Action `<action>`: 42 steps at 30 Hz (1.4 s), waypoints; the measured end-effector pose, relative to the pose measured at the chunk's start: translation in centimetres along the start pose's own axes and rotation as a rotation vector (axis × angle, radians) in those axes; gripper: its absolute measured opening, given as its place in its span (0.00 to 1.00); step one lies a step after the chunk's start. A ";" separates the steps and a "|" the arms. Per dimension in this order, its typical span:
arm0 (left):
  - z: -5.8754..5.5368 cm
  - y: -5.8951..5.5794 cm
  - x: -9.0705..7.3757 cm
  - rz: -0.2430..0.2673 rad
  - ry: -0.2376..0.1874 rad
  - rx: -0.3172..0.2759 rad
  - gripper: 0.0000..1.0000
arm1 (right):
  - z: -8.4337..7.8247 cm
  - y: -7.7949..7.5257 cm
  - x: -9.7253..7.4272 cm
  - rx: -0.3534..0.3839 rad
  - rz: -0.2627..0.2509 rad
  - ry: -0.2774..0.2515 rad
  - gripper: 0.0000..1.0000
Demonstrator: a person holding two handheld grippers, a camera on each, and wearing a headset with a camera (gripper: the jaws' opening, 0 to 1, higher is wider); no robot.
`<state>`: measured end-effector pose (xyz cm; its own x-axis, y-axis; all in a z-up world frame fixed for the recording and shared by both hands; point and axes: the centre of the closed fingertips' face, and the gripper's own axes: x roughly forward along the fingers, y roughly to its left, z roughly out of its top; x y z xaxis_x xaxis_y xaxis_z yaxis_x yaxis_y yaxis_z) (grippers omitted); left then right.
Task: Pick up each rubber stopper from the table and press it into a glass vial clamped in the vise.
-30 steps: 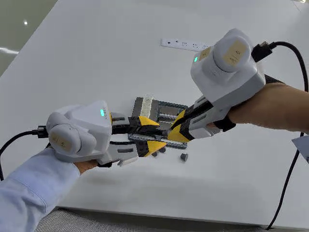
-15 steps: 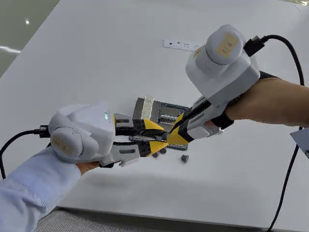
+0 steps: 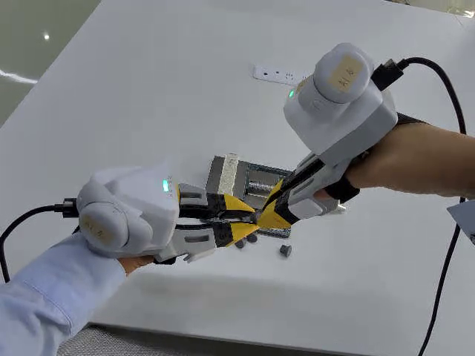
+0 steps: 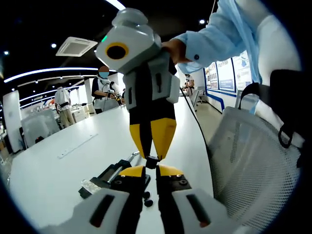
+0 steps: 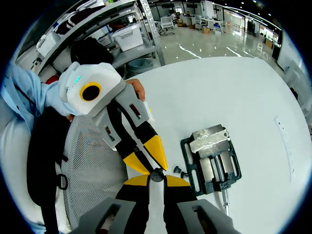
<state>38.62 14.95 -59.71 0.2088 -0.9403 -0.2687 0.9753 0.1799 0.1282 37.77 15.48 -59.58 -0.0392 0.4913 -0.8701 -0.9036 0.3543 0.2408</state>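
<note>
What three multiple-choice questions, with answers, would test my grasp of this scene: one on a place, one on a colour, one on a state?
1. Where is the vise?
A. On the white table, just beyond the claw tips
B. On a chair
C. In a person's hand

2. What colour are the claw tips?
A. Red
B. Yellow
C. Green

3. The dark rubber stopper is:
A. Lying loose on the table
B. Pushed into the vise
C. Pinched where the left claw and right claw meet

Answers:
1 A: the head view shows it resting on the table behind the tips.
2 B: both gripper views show yellow tips.
3 C: both claws close on it, tip to tip.
</note>
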 end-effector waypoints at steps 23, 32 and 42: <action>-0.1 -0.1 -0.4 -0.038 -0.063 -0.217 0.00 | 0.7 0.2 -0.3 -0.188 -0.016 -0.002 0.08; 0.2 -0.6 -0.3 -0.055 -0.069 -0.203 0.00 | 0.8 1.1 -0.1 -0.145 0.015 -0.009 0.06; 0.1 -0.1 -0.3 -0.043 -0.053 -0.171 0.00 | 1.0 0.7 -0.1 -0.128 0.024 -0.007 0.06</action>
<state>38.41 15.23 -59.57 0.1665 -0.9614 -0.2189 0.9823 0.1810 -0.0476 37.55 16.42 -58.89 -0.0588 0.5037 -0.8619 -0.9495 0.2384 0.2041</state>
